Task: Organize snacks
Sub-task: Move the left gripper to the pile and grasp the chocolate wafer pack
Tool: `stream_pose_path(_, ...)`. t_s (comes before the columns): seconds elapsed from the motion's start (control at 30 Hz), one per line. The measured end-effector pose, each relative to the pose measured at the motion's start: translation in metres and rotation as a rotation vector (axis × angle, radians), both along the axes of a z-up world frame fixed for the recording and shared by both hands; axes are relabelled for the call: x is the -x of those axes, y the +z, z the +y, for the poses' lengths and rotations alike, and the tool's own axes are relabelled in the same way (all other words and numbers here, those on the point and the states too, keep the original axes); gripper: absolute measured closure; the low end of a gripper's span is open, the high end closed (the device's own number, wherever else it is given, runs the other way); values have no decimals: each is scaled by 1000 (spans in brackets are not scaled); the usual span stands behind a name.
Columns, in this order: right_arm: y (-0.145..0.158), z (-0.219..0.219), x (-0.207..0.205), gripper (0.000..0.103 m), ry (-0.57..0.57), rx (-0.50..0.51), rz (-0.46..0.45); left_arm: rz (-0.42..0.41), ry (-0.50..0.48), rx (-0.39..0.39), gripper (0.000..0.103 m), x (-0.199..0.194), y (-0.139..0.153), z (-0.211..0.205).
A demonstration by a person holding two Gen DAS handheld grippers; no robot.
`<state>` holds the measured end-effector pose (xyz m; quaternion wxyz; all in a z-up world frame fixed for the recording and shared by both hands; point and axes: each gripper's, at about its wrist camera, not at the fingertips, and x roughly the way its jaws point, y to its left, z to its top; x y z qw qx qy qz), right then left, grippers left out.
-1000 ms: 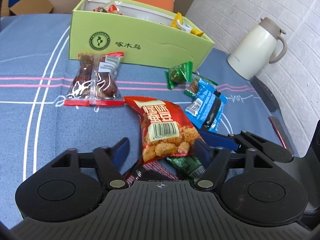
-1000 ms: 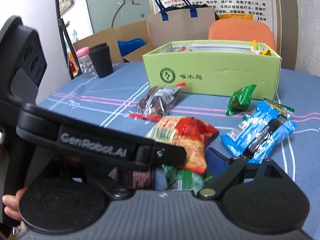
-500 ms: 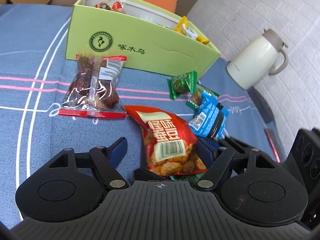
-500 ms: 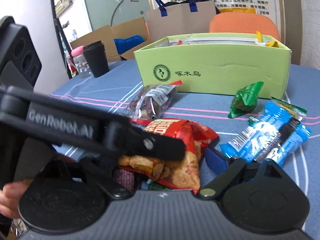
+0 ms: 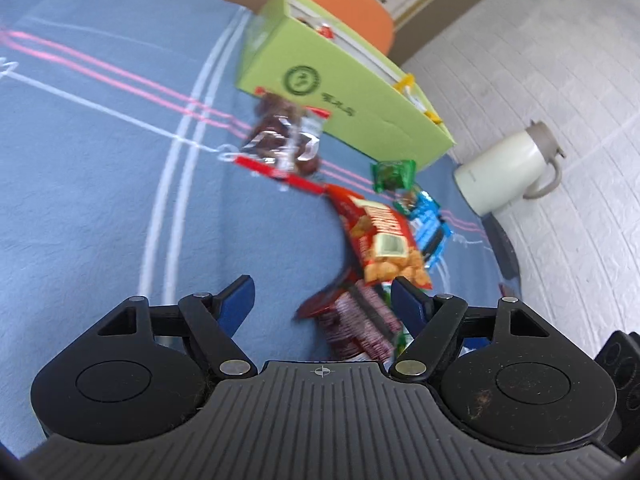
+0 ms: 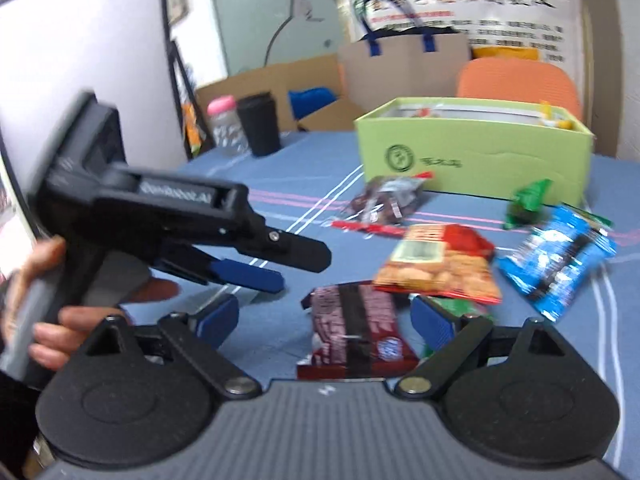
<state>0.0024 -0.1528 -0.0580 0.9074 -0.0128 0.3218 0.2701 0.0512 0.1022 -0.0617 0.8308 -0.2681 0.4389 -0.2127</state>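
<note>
Snack packets lie on the blue tablecloth in front of a green box [image 6: 476,156] that holds snacks. A maroon packet [image 6: 354,328] lies between the fingers of my open right gripper [image 6: 326,320]. A red packet [image 6: 438,264], a blue packet [image 6: 560,256], a small green packet [image 6: 526,204] and a clear packet of dates [image 6: 386,204] lie beyond. My left gripper [image 5: 320,300] is open and empty; it also shows in the right wrist view [image 6: 260,268], left of the maroon packet [image 5: 356,324]. The left wrist view shows the red packet [image 5: 384,240] and the box [image 5: 340,92].
A white thermos jug [image 5: 508,172] stands at the right by the brick wall. A black cup [image 6: 260,124] and a pink-lidded jar [image 6: 224,124] stand at the far left of the table. An orange chair [image 6: 520,80] is behind the box.
My left gripper has swung left and away from the red packet, which was between its fingers. The maroon packet under it is now uncovered. Both views are blurred by motion.
</note>
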Motion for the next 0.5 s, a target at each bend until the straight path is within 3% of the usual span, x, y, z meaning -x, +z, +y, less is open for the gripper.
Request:
stream_pose_path(0.07, -9, 10, -7, 11, -25, 58, 18, -7, 17, -11, 41, 6, 2, 7)
stream_pose_path(0.2, -14, 23, -1, 11, 19, 9, 47, -29, 7, -15, 41, 15, 6, 13)
stream_pose_path(0.5, -15, 37, 11, 11, -3, 43, 30, -9, -70, -24, 39, 15, -1, -10)
